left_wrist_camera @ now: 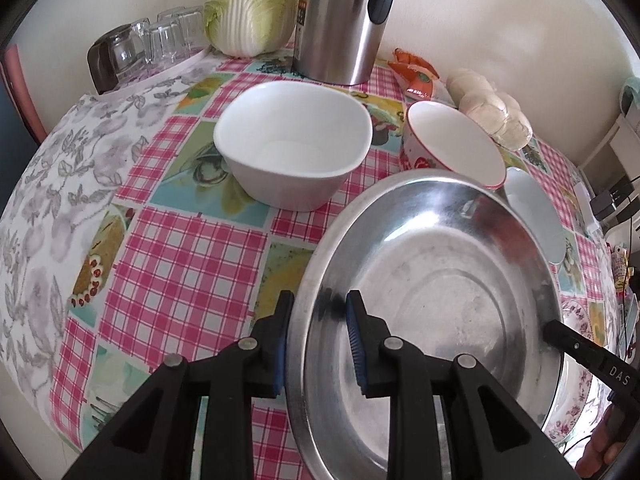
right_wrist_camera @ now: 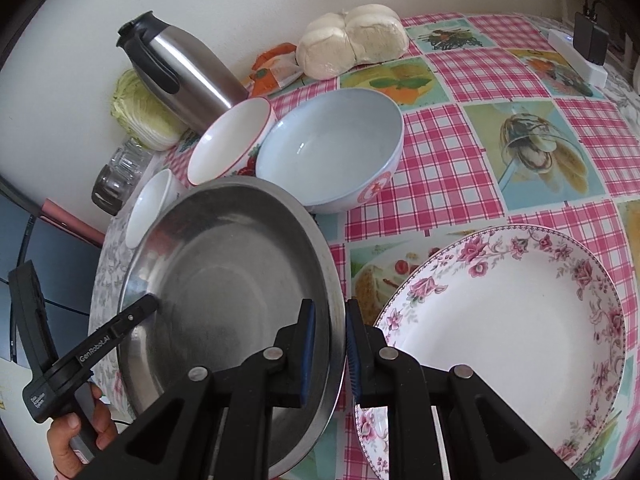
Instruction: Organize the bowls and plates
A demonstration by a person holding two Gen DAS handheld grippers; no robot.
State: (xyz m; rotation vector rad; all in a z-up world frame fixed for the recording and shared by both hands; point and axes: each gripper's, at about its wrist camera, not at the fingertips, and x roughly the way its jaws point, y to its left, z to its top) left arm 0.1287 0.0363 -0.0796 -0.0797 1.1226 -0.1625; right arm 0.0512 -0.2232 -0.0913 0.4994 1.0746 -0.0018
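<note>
Steel plate hangs tilted over the near part of the table, its right rim overlapping the left edge of the floral plate. The left gripper is narrow astride the left rim and seems to bear on it. The right gripper is clamped narrow on the opposite rim.

To stack it well, I would level both hands together, centre the steel over the floral plate, and let go only once it rests.

The right wrist view alone shows the floral plate's open face and the pale blue bowl. The left wrist view alone shows the white bowl whole, standing apart towards the far edge.
</note>
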